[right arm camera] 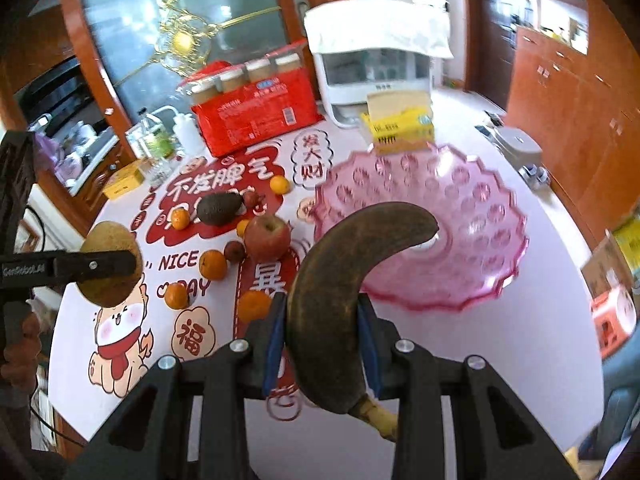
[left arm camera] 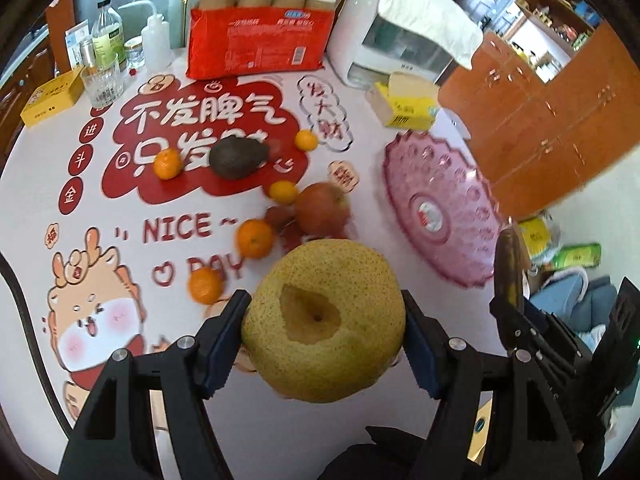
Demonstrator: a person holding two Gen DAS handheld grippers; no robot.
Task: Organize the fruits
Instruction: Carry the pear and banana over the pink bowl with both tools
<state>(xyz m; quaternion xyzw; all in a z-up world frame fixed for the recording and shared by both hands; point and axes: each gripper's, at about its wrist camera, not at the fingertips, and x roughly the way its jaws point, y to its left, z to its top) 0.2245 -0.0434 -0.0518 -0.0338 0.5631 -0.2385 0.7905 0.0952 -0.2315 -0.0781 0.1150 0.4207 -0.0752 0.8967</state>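
Observation:
My left gripper (left arm camera: 324, 320) is shut on a large yellow-green pear (left arm camera: 324, 320) and holds it above the table; it also shows in the right wrist view (right arm camera: 108, 236). My right gripper (right arm camera: 322, 340) is shut on a dark brown banana (right arm camera: 340, 280), held in front of the pink fruit plate (right arm camera: 480, 216), which lies at the right in the left wrist view (left arm camera: 440, 200). On the table lie a red apple (left arm camera: 322, 210), a dark avocado (left arm camera: 238, 156), several small oranges (left arm camera: 256, 238) and small red fruits (left arm camera: 276, 216).
At the back stand a red pack of bottles (left arm camera: 260, 40), a white appliance (left arm camera: 400, 32) under a cloth, a yellow box (left arm camera: 404, 104), a glass (left arm camera: 102, 80) and bottles (left arm camera: 106, 36). Wooden cabinets (left arm camera: 560, 120) stand to the right.

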